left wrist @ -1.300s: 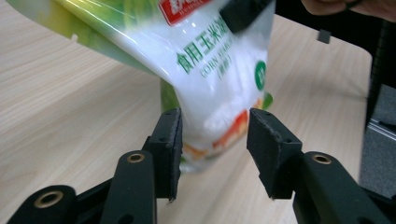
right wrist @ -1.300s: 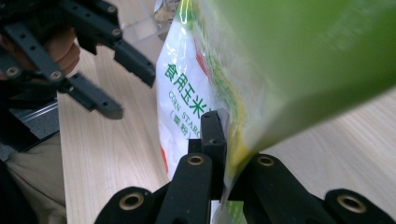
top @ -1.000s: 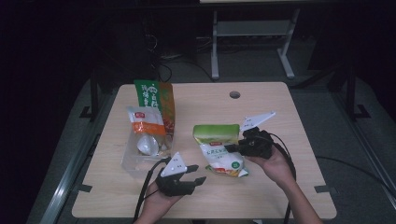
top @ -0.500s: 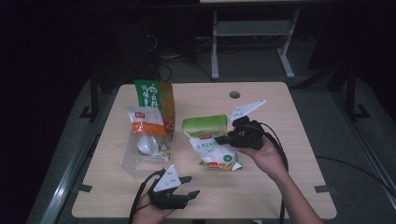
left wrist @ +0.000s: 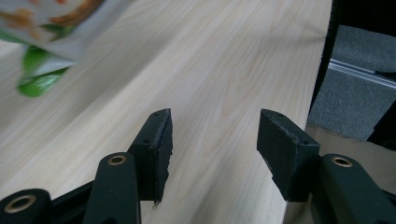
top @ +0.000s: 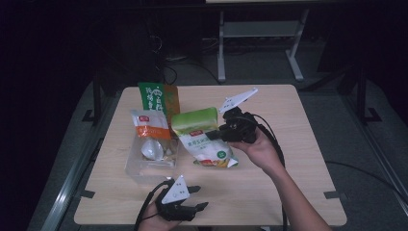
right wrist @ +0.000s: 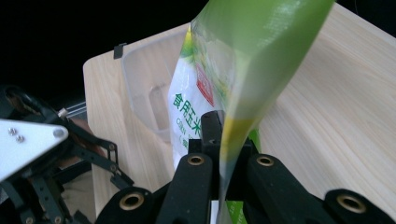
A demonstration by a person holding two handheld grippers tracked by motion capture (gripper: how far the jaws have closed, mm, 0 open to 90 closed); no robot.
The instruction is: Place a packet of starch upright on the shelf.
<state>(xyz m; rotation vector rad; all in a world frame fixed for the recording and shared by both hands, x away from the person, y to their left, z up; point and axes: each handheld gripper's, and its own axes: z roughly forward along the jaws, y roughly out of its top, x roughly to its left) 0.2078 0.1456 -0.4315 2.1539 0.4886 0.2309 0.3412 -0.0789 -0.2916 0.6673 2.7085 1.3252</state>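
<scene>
Here, the right gripper is pinching the edge of a green and white bag, with its jaws squeezed tight on the thin plastic. In the right gripper view, the bag is sticking up from between the two black jaws. From the high view, the bag is sitting near the middle of the wooden table, with its green top tipped up and its bottom end down by the tabletop. Just beside it on the left, a clear plastic tub is holding an orange and white packet. Behind the tub, a tall green and brown bag is standing up. The left gripper is waiting near the front edge of the table, well apart from the bag. Its jaws have just been opening, and nothing is sitting between them, just bare wood under them in the left gripper view.
</scene>
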